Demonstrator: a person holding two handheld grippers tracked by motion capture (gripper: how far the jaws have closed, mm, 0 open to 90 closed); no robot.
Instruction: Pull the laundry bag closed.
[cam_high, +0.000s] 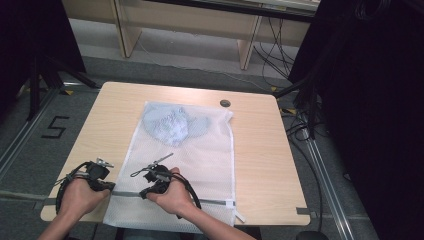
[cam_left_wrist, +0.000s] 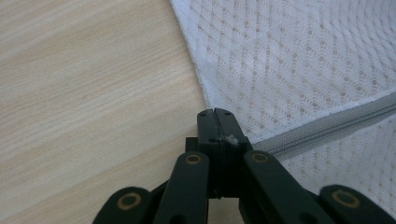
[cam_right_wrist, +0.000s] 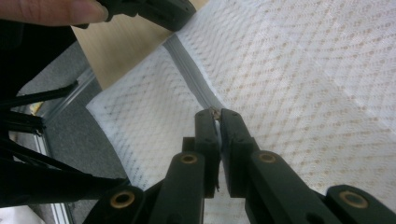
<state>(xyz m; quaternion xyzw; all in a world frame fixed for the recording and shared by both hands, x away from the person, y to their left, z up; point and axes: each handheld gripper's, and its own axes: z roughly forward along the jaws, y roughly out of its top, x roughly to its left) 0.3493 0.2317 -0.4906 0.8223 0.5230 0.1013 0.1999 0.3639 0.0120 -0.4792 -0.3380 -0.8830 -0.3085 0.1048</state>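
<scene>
High view overlooks the table (cam_high: 260, 150); both claw views closely share the zipper (cam_left_wrist: 327, 126).

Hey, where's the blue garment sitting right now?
In the high view, the blue garment lies bunched inside the white mesh bag, at its far end near the table's back edge, left of a small dark round cap.

— What am I working on here?
— My light wooden table (cam_high: 260, 150), pale grain, rounded corners, with a small dark round cap (cam_high: 225, 103) set in it near the far edge.
— And what lies on it?
— A white mesh laundry bag (cam_high: 210, 150), flat, running from the far middle to my near edge and hanging slightly over it. A grey zipper (cam_high: 215, 202) crosses its near end. A bluish bundle (cam_high: 170, 124) shows through the mesh at the far end.
</scene>
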